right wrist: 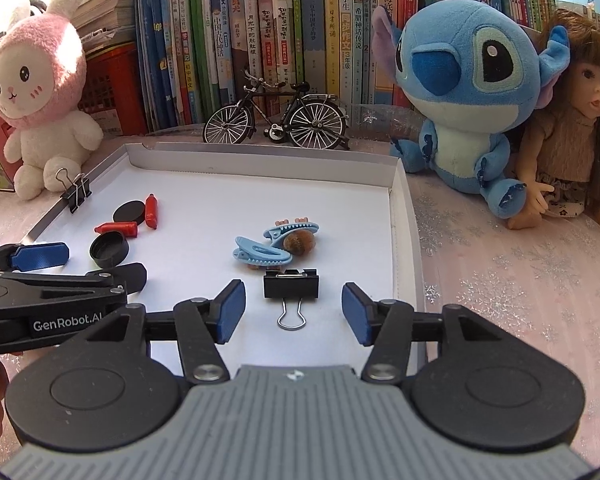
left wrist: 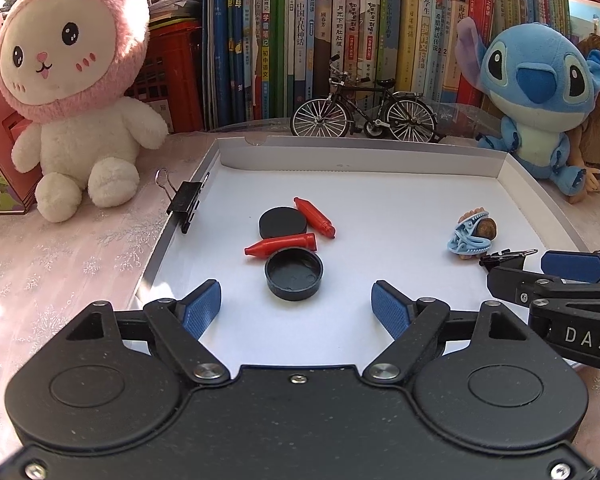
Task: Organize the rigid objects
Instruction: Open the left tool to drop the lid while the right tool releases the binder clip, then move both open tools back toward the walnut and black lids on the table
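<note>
A white tray holds two black round caps, two red crayons, two blue hair clips with a brown walnut, and a black binder clip. Another binder clip is clamped on the tray's left wall. My left gripper is open, just short of the nearer cap. My right gripper is open with the loose binder clip's wire handle between its fingers.
A pink-hooded bunny plush sits left of the tray. A model bicycle stands behind it before a row of books. A blue Stitch plush and a doll sit at the right on the pink tablecloth.
</note>
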`<state>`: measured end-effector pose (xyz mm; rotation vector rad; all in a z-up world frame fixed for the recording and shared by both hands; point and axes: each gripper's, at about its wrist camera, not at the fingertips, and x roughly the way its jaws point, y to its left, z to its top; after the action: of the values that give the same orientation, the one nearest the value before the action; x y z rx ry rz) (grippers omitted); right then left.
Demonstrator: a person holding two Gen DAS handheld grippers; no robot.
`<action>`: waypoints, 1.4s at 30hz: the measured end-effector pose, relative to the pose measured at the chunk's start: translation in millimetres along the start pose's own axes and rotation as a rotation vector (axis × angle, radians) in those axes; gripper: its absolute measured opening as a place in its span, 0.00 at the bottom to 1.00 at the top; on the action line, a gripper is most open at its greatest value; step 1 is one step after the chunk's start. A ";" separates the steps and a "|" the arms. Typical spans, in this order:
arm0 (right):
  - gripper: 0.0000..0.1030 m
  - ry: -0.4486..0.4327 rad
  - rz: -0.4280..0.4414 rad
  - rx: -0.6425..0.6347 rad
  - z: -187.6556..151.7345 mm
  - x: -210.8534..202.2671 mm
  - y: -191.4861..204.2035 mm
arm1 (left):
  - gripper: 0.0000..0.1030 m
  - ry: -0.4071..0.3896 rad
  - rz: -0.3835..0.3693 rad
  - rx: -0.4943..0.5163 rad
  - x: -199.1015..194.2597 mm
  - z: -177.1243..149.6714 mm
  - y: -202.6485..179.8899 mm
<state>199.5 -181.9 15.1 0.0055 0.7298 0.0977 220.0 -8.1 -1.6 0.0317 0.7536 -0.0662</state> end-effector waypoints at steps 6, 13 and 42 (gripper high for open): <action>0.76 -0.036 0.009 -0.027 -2.0 -15.2 1.4 | 0.81 -0.025 -0.018 0.020 -17.1 -2.5 -4.8; 0.79 -0.069 0.029 -0.040 -7.6 -36.3 -0.4 | 0.82 -0.056 -0.060 0.030 -42.4 -7.6 -7.2; 0.83 -0.114 0.142 -0.067 -83.4 -114.9 -16.7 | 0.84 -0.104 -0.165 0.108 -136.9 -95.6 5.2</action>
<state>60.3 -211.4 28.7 -0.0013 0.6116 0.2553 55.6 8.8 22.5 0.0686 0.6467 -0.2638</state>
